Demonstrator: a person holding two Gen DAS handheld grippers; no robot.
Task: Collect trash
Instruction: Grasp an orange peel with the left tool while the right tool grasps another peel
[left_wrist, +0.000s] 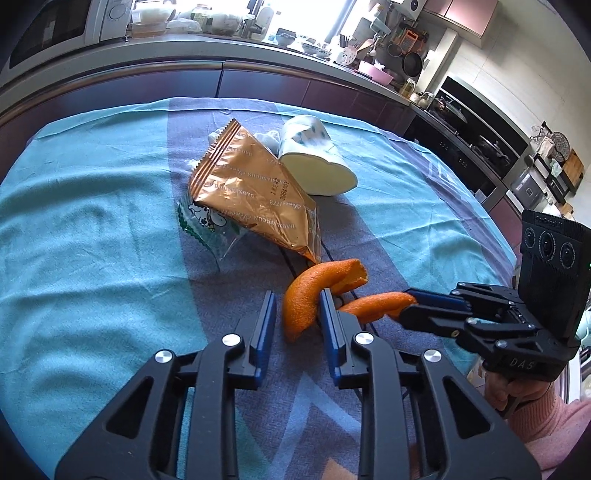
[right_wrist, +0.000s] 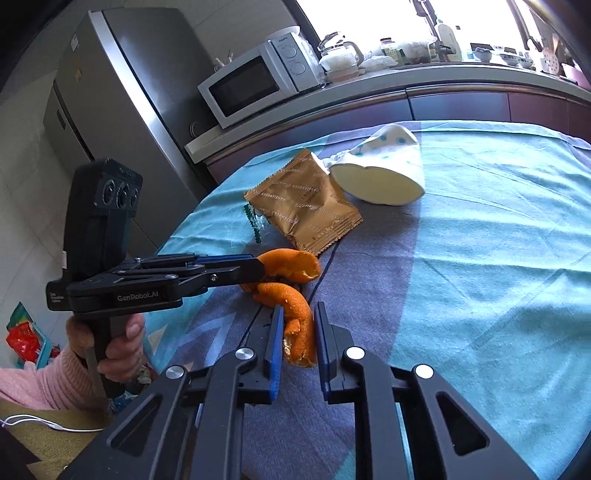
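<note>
Two pieces of orange peel lie on the teal and grey tablecloth (left_wrist: 92, 240). In the left wrist view my left gripper (left_wrist: 298, 295) is shut on the curled peel (left_wrist: 295, 314), which stands between its blue pads. From the right, my right gripper (left_wrist: 410, 301) pinches one end of the second peel (left_wrist: 373, 306). The right wrist view shows the right gripper (right_wrist: 299, 309) shut on that second peel (right_wrist: 299, 332). The left gripper (right_wrist: 260, 264) comes in from the left there, clamped on the curled peel (right_wrist: 291, 264). The two peels touch.
Beyond the peels lie a golden snack wrapper (left_wrist: 251, 184), a clear wrapper with green print (left_wrist: 207, 225) and a tipped white paper cup (left_wrist: 314, 158) beside crumpled tissue (left_wrist: 269, 138). A kitchen counter with a microwave (right_wrist: 255, 81) runs behind the table, and a fridge (right_wrist: 122, 74) stands left.
</note>
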